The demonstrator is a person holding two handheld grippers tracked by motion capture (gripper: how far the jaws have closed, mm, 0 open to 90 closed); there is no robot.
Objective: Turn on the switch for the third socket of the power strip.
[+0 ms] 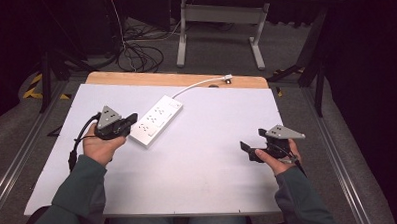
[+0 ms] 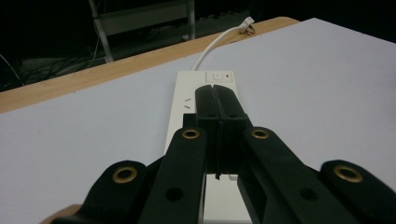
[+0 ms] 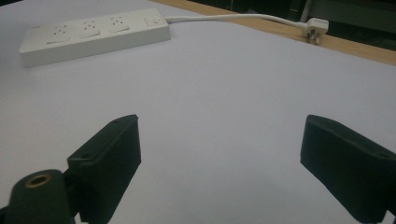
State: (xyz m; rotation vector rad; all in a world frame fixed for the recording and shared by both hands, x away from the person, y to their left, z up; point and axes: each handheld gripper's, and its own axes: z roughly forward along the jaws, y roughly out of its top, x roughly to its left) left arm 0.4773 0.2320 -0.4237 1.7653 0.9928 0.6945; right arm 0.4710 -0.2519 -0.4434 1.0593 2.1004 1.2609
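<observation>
Right now your left gripper [image 1: 131,119] hovers at the near end of the white power strip [image 1: 157,120], jaws pressed together with nothing between them. That strip lies on the white counter [image 1: 212,141], left of centre, and its long axis runs from about seven o'clock, the end nearest your left hand, up toward one o'clock. From that far end a white cord [image 1: 198,84] trails on to a plug [image 1: 228,78] resting at the counter's wooden back edge. In the left gripper view the closed jaws point straight along the strip's length, over its sockets, with the switch [image 2: 215,75] just ahead of the tips. Your right gripper [image 1: 245,148] sits well apart at about four o'clock on the counter, jaws spread wide and empty, facing the strip at its ten o'clock. By my judgement the left hand is far nearer, so any press or nudge on the strip falls to it.
</observation>
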